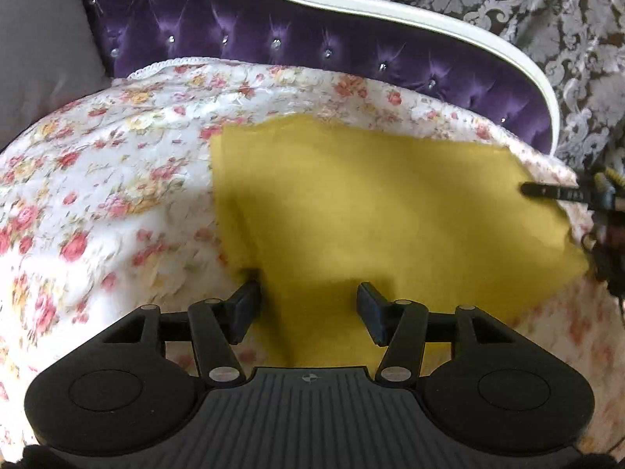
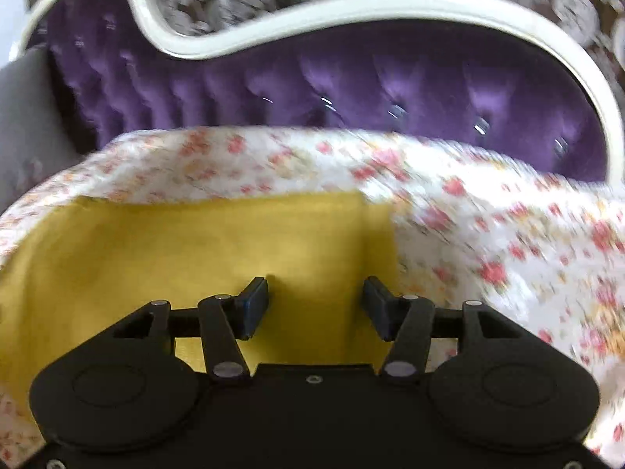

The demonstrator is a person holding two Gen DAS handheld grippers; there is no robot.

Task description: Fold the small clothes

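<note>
The yellow cloth lies flat on the floral bedspread. The left hand-held gripper and the right hand-held gripper are both wide above it, holding nothing.

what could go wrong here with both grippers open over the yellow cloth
1. The left gripper and right gripper are both open, so the flat mustard-yellow cloth is held by nothing; closing too high may miss it.
2. A low pinch could also catch the floral quilted bedspread beneath.
3. The right wrist view is motion-blurred, so a fast move may rumple the cloth.
</note>
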